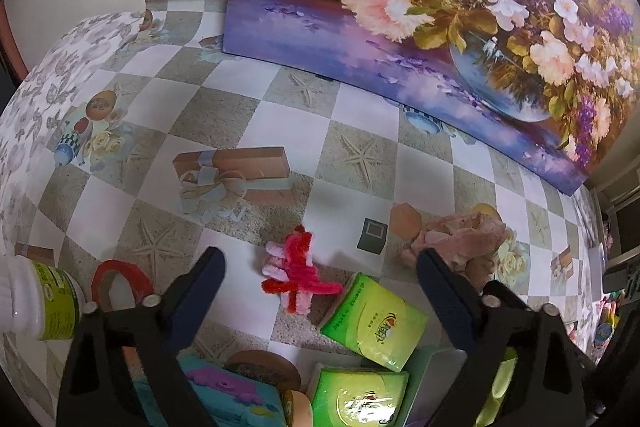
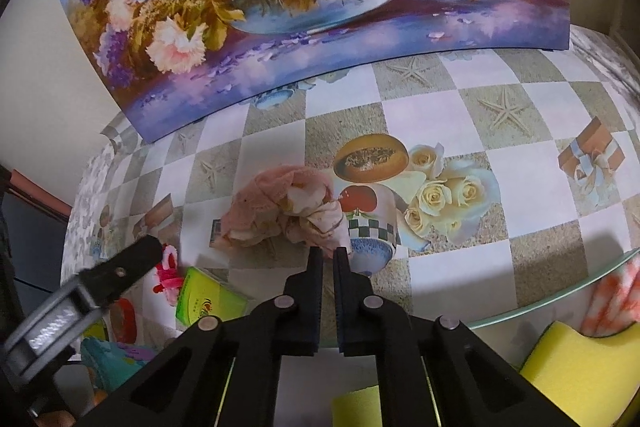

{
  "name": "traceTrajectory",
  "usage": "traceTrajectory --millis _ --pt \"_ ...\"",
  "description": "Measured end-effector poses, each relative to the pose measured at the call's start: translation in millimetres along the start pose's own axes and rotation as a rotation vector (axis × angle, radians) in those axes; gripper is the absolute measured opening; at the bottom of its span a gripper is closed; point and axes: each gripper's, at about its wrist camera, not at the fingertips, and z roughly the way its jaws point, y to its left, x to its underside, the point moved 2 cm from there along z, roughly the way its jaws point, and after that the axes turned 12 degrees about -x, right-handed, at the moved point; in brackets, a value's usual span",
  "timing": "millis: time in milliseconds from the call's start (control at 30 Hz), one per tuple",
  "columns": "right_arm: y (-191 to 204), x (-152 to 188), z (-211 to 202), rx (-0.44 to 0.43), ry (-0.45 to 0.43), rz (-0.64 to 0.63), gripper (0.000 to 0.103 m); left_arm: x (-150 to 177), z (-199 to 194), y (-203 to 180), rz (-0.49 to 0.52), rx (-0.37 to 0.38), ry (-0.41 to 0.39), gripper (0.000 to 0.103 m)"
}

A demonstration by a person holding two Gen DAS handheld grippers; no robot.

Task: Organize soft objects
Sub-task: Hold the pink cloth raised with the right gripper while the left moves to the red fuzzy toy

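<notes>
The right gripper is pressed together, apparently pinching the near edge of the crumpled pink cloth on the desk, presumably so it can be lifted. The left gripper is held spread above the pipe-cleaner bundle, nothing gripped.

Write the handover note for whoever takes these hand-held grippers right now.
Left hand-held gripper: open, empty, above the pipe-cleaner bundle.
Right hand-held gripper: shut, apparently pinching the near corner of the pink cloth, which lies crumpled on the table.
Green tissue packs lie at the near edge under the left one; yellow sponge near right.
Done: cloth seemingly gripped.
Left: put the cloth away; bundle and packs not yet picked up.
</notes>
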Motion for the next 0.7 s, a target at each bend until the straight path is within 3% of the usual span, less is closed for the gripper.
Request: traceTrajectory --millis 367,667,700 --pt "-6.6 -8.5 -16.2 -0.021 -0.037 0.015 0.003 -0.2 1.8 1.1 -0.002 -0.012 -0.001 0.093" --pt "-4.1 -14.8 -12.4 -0.003 -0.047 -0.009 0.008 0.5 2.8 -1.0 0.003 -0.030 -0.004 0.093" --pt "-3.9 -15.2 -11.6 0.000 -0.046 -0.012 0.013 0.6 2.9 -1.4 0.003 -0.029 -0.004 0.093"
